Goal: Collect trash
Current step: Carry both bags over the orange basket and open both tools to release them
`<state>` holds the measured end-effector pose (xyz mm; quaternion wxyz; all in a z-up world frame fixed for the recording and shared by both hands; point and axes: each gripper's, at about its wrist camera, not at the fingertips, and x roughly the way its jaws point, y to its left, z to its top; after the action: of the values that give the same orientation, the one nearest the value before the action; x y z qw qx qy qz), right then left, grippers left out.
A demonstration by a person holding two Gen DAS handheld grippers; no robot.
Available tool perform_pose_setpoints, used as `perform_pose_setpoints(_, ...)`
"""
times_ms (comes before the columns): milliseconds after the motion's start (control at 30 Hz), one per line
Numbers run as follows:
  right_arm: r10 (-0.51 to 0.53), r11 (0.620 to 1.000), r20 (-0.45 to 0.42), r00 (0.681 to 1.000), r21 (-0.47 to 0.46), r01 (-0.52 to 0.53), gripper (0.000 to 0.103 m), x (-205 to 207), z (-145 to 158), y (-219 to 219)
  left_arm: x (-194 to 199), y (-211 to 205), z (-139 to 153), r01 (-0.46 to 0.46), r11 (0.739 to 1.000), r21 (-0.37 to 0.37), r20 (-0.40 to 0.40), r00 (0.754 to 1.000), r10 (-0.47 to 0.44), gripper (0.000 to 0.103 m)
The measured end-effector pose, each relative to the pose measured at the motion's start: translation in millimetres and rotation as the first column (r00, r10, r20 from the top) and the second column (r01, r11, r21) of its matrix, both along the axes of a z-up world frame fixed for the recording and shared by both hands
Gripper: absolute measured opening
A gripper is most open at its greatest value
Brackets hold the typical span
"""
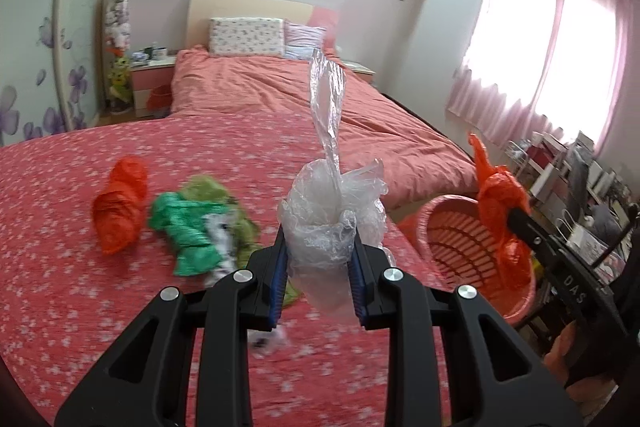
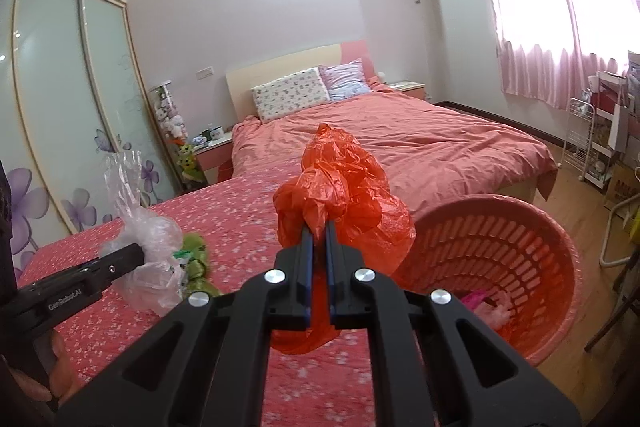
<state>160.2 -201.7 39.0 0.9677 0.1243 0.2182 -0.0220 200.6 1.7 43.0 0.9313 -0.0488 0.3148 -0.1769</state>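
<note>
My left gripper (image 1: 319, 245) is shut on a crumpled clear plastic bag (image 1: 332, 203) and holds it above the red flowered table cover (image 1: 80, 307). It also shows in the right wrist view (image 2: 148, 263). My right gripper (image 2: 318, 231) is shut on an orange plastic bag (image 2: 344, 195) and holds it next to the pink slatted basket (image 2: 500, 255), left of its rim. In the left wrist view that orange bag (image 1: 500, 199) hangs over the basket (image 1: 452, 243). On the cover lie another orange bag (image 1: 120, 203), a green bag (image 1: 188, 227) and olive-green scraps (image 1: 212, 187).
Pink trash (image 2: 486, 307) lies in the basket's bottom. A bed with a salmon quilt (image 2: 400, 143) stands behind the table. A white wire rack (image 2: 580, 139) and cluttered shelves stand at the right by the curtained window. Sliding wardrobe doors (image 2: 60, 87) are at the left.
</note>
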Motion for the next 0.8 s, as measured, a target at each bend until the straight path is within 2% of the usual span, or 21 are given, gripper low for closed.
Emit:
perform_pose_setpoints(400, -0.109, 0.994, -0.012, 0.994, -0.007, 0.109, 0.007, -10.0, -13.7, -57.5, 2.0, -66.2, -9.3, 0.12, 0.993, -0.006, -0.018, 0.993, -0.12, 0.027)
perform_pose_setpoints(800, -0.195, 0.981, -0.045, 0.98, 0.005, 0.196, 0.007, -18.7, -32.0, -105.7, 5.2, -133.2, -19.5, 0.252, 0.967, -0.021, -0.039, 0.967, -0.253, 0.027)
